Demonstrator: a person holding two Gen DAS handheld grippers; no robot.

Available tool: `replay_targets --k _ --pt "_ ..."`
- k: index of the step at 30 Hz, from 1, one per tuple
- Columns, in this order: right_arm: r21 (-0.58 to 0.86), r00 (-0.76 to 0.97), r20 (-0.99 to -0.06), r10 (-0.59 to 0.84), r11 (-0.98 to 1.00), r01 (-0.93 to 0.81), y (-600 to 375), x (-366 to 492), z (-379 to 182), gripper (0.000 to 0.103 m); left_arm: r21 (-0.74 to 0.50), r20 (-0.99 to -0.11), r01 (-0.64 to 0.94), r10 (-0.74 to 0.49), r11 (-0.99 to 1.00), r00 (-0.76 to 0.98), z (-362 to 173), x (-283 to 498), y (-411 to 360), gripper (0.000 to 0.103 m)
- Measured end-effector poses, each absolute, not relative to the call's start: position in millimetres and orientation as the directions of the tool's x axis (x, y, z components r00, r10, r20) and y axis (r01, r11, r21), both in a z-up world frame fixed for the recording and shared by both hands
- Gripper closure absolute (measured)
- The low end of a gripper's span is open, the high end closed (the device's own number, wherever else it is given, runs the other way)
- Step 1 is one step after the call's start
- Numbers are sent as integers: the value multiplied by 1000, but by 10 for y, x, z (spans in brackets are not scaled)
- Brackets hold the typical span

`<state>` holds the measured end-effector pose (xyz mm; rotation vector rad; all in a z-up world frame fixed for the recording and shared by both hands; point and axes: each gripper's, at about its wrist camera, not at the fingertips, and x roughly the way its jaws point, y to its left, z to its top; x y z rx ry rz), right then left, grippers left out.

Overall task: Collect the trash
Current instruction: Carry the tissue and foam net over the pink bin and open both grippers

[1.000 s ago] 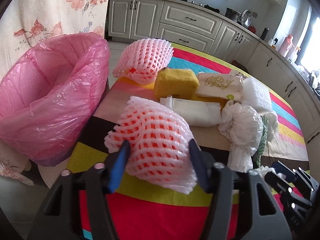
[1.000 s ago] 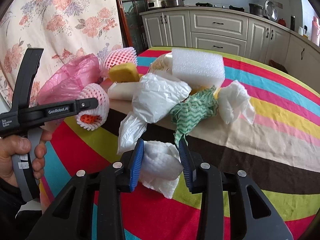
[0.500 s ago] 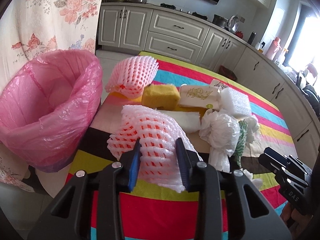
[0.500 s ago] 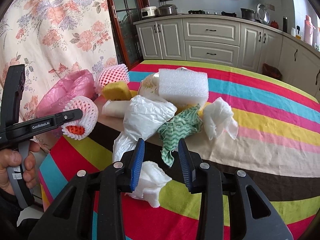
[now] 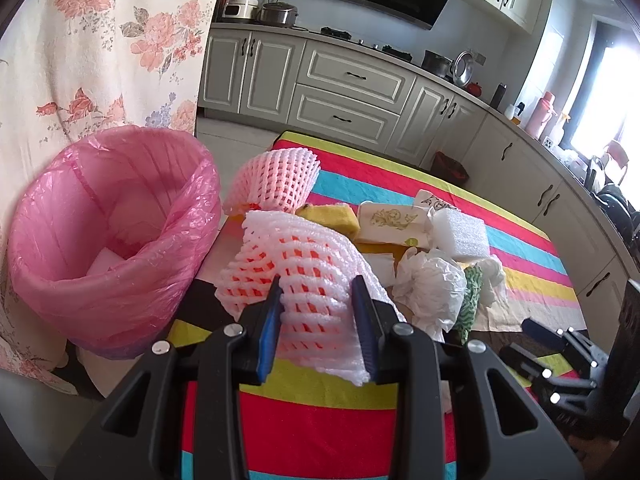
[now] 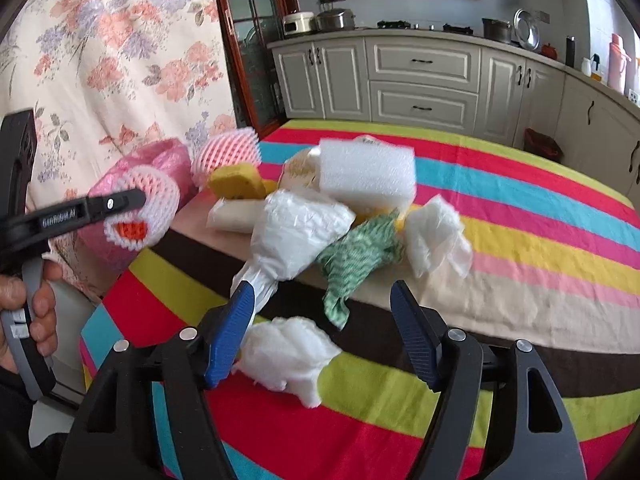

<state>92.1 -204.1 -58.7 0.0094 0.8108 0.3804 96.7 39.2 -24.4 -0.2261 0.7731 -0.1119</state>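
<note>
Your left gripper (image 5: 316, 320) is clenched on the foam fruit net (image 5: 296, 272), pads squeezing its near end; the net's long axis runs up and left from the jaws, toward the pink-lined bin (image 5: 112, 240) at the left of the frame. Judged, the carry goes leftward over the rim. Your right gripper (image 6: 324, 336) has jaws opening; the crumpled white tissue (image 6: 288, 356) lies on the striped tablecloth (image 6: 520, 240) just inside the left pad, unpinched. The remaining trash sits centre frame.
</note>
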Motion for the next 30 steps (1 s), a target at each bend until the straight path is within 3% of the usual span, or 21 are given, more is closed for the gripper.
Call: replay_targets --k 7,9,12,30 --pt "129 543 -779 315 927 -353 -1852 881 -924 37 -245 -673 9 -177 969 719 -224 957 464 70" --pt "139 535 -781 323 924 -356 -1853 885 -940 62 -247 -672 6 -176 969 719 -225 956 489 70" --pt "136 553 -766 329 923 -361 -1864 872 -871 69 -249 -667 2 -173 968 725 -209 940 513 70" --pt "120 670 -647 365 916 -384 -1780 1120 -127 69 -249 -587 -50 -110 967 802 168 816 956 70"
